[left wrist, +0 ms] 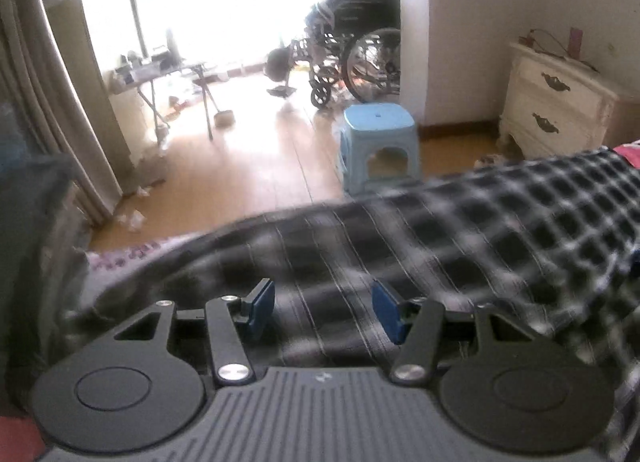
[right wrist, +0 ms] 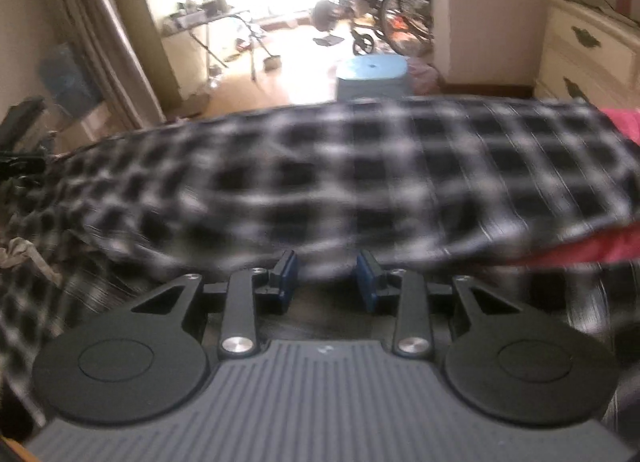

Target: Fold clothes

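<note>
A black-and-white plaid garment (left wrist: 400,246) lies spread across the bed and fills the lower half of the left wrist view. My left gripper (left wrist: 324,310) hovers over it with its blue pads (left wrist: 262,308) well apart and nothing pinched between them. In the right wrist view the same plaid garment (right wrist: 360,174) stretches from side to side, blurred. My right gripper (right wrist: 327,278) sits at its near edge with a narrower gap. Its blue pads (right wrist: 368,280) press on nothing, and only dark cloth shows beneath the gap.
A light blue stool (left wrist: 378,142) stands on the wooden floor beyond the bed. A white nightstand (left wrist: 560,102) is at the right wall, a wheelchair (left wrist: 352,50) by the bright doorway, and a curtain (left wrist: 48,102) on the left. Red fabric (right wrist: 580,250) lies under the garment's right end.
</note>
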The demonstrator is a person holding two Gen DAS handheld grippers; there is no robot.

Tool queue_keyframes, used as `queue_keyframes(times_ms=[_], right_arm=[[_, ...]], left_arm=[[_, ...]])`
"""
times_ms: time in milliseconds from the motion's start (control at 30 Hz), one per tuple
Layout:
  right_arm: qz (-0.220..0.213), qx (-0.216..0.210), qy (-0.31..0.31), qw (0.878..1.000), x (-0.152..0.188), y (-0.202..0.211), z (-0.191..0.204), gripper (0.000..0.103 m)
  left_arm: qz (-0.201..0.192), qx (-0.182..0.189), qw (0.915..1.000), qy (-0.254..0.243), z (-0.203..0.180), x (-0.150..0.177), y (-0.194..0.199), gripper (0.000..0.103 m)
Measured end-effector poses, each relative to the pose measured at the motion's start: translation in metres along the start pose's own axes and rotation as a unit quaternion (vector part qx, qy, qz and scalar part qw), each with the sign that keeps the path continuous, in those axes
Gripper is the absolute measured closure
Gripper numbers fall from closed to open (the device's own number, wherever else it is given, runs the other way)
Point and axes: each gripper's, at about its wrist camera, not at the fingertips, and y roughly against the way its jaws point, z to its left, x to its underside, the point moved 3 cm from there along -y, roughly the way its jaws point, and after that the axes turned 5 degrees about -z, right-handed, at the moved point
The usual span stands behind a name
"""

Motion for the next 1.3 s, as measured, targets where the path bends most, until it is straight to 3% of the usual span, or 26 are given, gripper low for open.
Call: queue_keyframes(times_ms=[67, 333, 433, 533, 633, 733, 833, 1067, 1167, 1233, 1300], right_arm=[[0.005, 0.005, -0.009, 1.000, 0.009, 0.007, -0.001, 0.071], [0.033, 0.014, -0.008, 0.999, 0.038, 0.022, 0.009, 0.071], [0.021, 0.045, -0.021, 0.999, 0.040, 0.032, 0.001, 0.071], [-0.005, 0.105, -0.065, 0.992, 0.034, 0.045, -0.033, 0.071], [-0.020, 0.186, -0.149, 0.971, 0.041, 0.070, -0.083, 0.072], [-0.024, 0.299, -0.224, 0.927, 0.054, 0.102, -0.133, 0.072], [-0.021, 0.339, -0.280, 0.898, 0.069, 0.129, -0.166, 0.072], [0.091, 0.361, -0.307, 0.876, 0.103, 0.129, -0.173, 0.075], [0.129, 0.394, -0.289, 0.863, 0.107, 0.133, -0.168, 0.075], [0.134, 0.410, -0.282, 0.857, 0.107, 0.138, -0.165, 0.075], [0.111, 0.414, -0.269, 0.863, 0.100, 0.144, -0.164, 0.075]], left_arm=[[0.014, 0.012, 0.9998, 0.008, -0.001, 0.010, -0.007, 0.055], [0.046, 0.044, 0.9972, 0.038, 0.001, 0.039, -0.032, 0.060], [0.047, 0.046, 0.9970, 0.041, 0.005, 0.046, -0.034, 0.061], [0.050, 0.046, 0.9967, 0.046, 0.009, 0.051, -0.036, 0.061], [0.049, 0.044, 0.9965, 0.051, 0.015, 0.052, -0.035, 0.061], [0.046, 0.041, 0.9967, 0.052, 0.021, 0.053, -0.033, 0.061], [0.049, 0.037, 0.9965, 0.057, 0.026, 0.055, -0.033, 0.061], [0.047, 0.034, 0.9969, 0.052, 0.024, 0.050, -0.029, 0.061], [0.045, 0.035, 0.9971, 0.049, 0.024, 0.050, -0.028, 0.061], [0.047, 0.036, 0.9970, 0.051, 0.025, 0.050, -0.028, 0.061], [0.048, 0.036, 0.9969, 0.051, 0.025, 0.051, -0.028, 0.061]])
